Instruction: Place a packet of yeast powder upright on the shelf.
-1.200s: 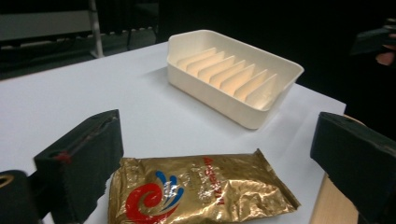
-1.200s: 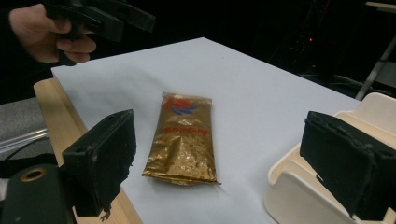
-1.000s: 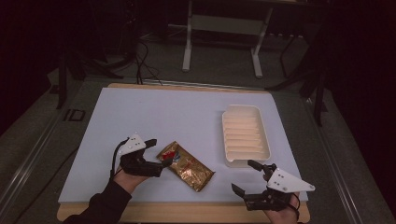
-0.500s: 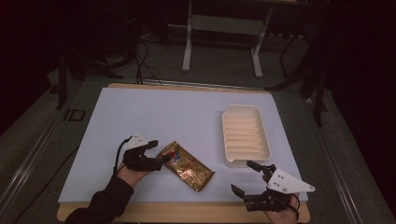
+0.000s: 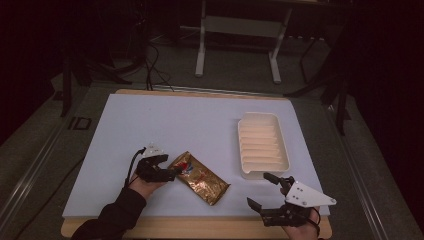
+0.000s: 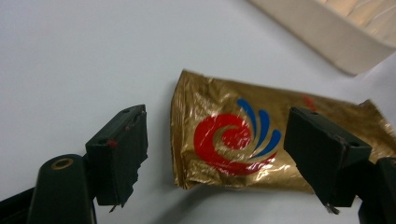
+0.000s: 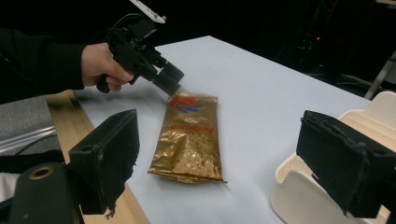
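Right gripper [image 5: 263, 191] at the near edge, about 5 o'clock on the table [image 5: 150, 120], jaws wide apart, holding nothing. Left gripper [image 5: 172, 172] at 7 o'clock, jaws have just been closing around the gold packet's [image 5: 199, 177] top end, pads not yet touching it. Packet lies flat, near centre-front; long axis runs 10 to 4 o'clock, logo end toward 10. Farther, white tray [image 5: 240, 150] at 2 o'clock, nothing in it. Judged: grasp starting; pick-up and placing left.
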Demonstrator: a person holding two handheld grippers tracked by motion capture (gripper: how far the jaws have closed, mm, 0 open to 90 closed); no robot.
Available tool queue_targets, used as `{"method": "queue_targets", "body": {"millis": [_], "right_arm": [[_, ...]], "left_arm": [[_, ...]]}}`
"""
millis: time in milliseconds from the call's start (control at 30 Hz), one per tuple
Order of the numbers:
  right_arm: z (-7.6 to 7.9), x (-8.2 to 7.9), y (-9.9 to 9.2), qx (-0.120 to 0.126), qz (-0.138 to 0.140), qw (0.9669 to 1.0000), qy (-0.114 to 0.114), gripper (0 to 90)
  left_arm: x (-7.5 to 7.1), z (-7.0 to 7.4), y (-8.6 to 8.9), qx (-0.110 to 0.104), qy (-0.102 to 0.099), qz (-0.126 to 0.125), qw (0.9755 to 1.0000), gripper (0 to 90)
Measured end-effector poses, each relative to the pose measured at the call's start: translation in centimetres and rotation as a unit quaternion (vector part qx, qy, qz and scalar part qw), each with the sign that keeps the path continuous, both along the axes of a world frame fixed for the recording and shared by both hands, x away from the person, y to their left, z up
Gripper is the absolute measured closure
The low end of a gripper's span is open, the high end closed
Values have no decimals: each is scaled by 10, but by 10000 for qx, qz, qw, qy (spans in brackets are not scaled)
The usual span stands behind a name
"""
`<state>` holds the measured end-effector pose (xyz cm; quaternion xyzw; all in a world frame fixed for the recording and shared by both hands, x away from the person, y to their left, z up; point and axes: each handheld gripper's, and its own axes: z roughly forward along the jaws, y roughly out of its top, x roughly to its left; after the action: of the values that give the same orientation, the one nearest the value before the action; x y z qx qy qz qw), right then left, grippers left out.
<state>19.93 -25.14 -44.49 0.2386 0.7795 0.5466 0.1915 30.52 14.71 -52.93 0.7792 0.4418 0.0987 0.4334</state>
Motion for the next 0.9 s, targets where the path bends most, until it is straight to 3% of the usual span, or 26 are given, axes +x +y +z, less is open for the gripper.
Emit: {"method": "queue_targets", "body": {"millis": [100, 167, 200, 533, 567, 900], "right_arm": [[-1, 0, 0, 1, 7, 10000, 24, 130], [-1, 1, 0, -10, 2, 10000, 22, 131], [-1, 1, 0, -14, 6, 10000, 38, 131], [-2, 1, 0, -15, 34, 10000, 71, 133], [-2, 1, 0, -23, 32, 10000, 65, 133], [-3, 1, 1, -55, 48, 9999, 82, 134]], "left_arm": [[0, -2, -3, 275, 19, 40, 9996, 257], [1, -3, -3, 298, 79, 63, 9995, 258], [1, -4, -3, 293, 125, 82, 9995, 303], [3, -17, -4, 183, 538, 170, 9982, 312], [3, -17, -4, 159, 559, 139, 9982, 346], [-1, -18, -8, 297, 451, 132, 9985, 539]]}}
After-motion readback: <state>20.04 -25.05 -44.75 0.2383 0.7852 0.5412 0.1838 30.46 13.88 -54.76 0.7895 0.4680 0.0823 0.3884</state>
